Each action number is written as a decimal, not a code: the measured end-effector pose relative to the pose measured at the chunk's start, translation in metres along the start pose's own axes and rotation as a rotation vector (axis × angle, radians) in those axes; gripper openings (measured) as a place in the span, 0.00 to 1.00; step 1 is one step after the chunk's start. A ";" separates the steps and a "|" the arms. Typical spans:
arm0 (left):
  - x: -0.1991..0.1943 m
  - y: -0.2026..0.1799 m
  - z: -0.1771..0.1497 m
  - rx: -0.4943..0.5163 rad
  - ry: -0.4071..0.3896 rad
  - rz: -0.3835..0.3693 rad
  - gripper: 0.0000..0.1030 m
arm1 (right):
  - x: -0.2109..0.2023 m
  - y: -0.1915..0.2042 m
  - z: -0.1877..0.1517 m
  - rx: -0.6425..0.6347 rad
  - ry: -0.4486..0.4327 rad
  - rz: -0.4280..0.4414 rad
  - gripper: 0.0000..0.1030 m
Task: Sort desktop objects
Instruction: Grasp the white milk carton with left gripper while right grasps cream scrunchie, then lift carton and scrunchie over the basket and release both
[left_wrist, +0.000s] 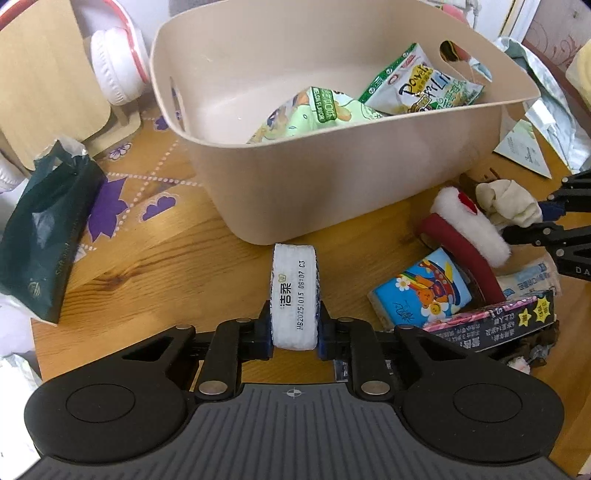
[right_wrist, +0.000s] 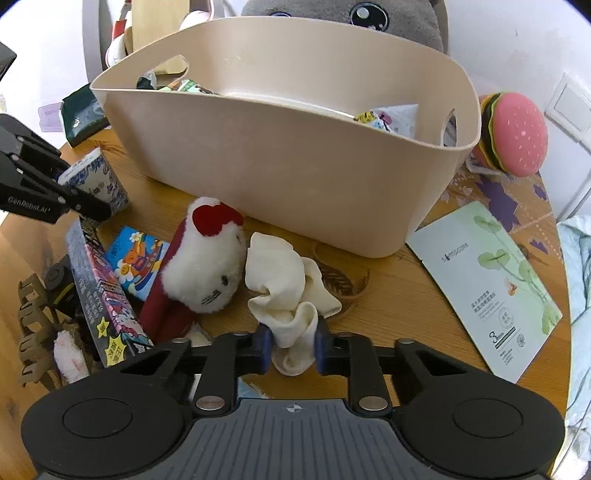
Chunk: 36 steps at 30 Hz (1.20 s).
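My left gripper is shut on a white tissue pack with blue print, held on edge just in front of the beige basket. The pack also shows in the right wrist view. My right gripper is shut on a cream sock lying on the wooden table beside a white plush toy with a red bow. The basket holds several snack packets. The sock and the right gripper also show at the right of the left wrist view.
A blue cartoon tissue pack, a dark Hello Kitty box and a brown hair claw lie in the pile. A face-mask sachet, burger plush, dark green bag and white headphones surround the basket.
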<state>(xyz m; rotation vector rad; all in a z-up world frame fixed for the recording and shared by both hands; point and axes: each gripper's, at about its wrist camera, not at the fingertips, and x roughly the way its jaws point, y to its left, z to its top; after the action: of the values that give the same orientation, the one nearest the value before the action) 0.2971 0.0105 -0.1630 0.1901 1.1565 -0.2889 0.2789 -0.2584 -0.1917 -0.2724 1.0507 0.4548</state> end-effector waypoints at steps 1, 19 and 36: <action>-0.001 0.001 0.000 0.000 -0.003 0.000 0.19 | -0.002 0.000 -0.001 -0.009 -0.005 0.004 0.16; -0.057 0.011 -0.026 -0.011 -0.096 -0.021 0.19 | -0.060 -0.001 -0.011 -0.045 -0.079 -0.012 0.14; -0.125 0.037 0.003 -0.048 -0.274 -0.004 0.19 | -0.125 0.002 0.019 -0.075 -0.198 -0.081 0.14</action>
<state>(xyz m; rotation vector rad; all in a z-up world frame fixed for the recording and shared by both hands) 0.2652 0.0609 -0.0466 0.1022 0.8913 -0.2813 0.2404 -0.2771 -0.0727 -0.3290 0.8274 0.4395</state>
